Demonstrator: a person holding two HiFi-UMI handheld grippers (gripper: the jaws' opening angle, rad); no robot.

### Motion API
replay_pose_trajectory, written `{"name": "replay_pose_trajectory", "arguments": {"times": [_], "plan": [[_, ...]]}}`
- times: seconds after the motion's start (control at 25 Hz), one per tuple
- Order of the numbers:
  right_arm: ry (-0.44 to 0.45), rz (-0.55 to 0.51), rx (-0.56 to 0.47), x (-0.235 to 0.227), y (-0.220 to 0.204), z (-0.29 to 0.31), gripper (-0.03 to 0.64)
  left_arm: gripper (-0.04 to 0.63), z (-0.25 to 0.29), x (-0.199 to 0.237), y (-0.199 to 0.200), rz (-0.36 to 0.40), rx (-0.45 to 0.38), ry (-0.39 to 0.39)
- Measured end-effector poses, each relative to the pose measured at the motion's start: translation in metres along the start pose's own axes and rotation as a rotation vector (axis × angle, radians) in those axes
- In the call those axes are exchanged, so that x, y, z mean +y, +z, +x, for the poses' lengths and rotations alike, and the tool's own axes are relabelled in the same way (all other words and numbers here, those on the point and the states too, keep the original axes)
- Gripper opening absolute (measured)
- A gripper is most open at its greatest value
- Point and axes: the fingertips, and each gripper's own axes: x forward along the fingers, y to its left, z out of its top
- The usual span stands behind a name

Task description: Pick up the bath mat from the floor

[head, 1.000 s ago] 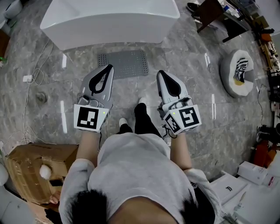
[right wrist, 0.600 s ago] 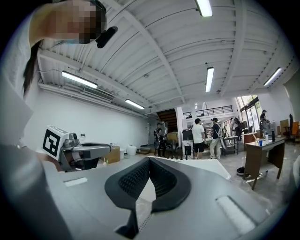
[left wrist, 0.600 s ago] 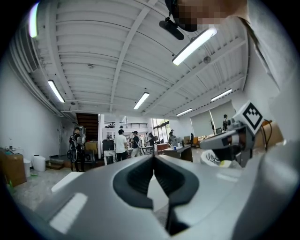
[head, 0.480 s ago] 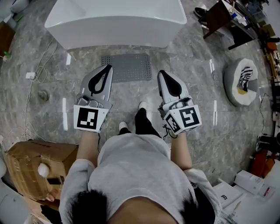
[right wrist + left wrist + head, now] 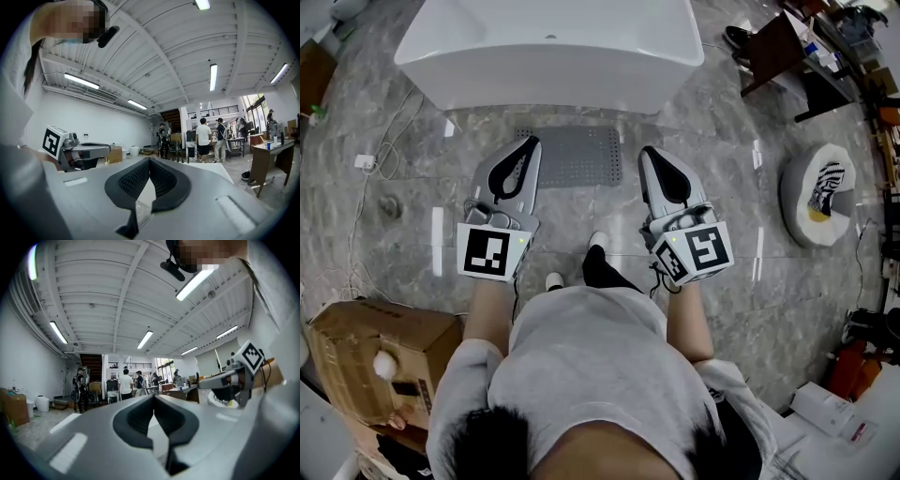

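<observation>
A grey marbled floor (image 5: 394,234) fills the head view, with a white bathtub (image 5: 553,47) standing across the top of it. The person's pale-shirted shoulders and forearms take up the lower middle, dark shoes planted on the floor below the arms. A brown cardboard box (image 5: 370,361) sits at the lower left.

The grey, perforated bath mat (image 5: 581,155) lies flat on the floor just beside the tub's near wall, about midway along it, untouched by either tool. A round white cushion (image 5: 820,192) rests on the floor well apart to the right, and a thin white cable (image 5: 384,122) trails across the floor at left.

The left gripper (image 5: 530,141) and right gripper (image 5: 645,152) are held side by side in the air, pointing toward the tub. From above, the mat shows between their tips, its left end partly covered by the left one. In each gripper view the dark, ribbed jaws meet at their tips, fully closed with nothing between them, against a white ceiling and a room where people stand in the distance.
</observation>
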Motion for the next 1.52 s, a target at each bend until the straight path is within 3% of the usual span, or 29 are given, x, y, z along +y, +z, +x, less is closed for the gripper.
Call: {"name": "replay_pose_trajectory", "arguments": {"times": [0.48,0.92,1.28,1.52], "plan": [[0.051,-0.005,-0.006,-0.067,0.002,0.026,0.003,0.002,0.066,-0.015,0.001,0.016,0.021,0.041],[0.115,-0.004,-0.014,-0.114,-0.003,0.034,0.003,0.002,0.102,-0.027,0.006,0.033,0.014,0.136],[0.150,0.013,-0.018,-0.121,-0.009,0.041,0.002,0.002,0.104,-0.023,0.010,0.045,-0.018,0.186],[0.142,0.023,-0.002,-0.119,-0.014,0.058,0.002,0.002,0.111,-0.007,0.001,0.041,-0.003,0.178]]}}
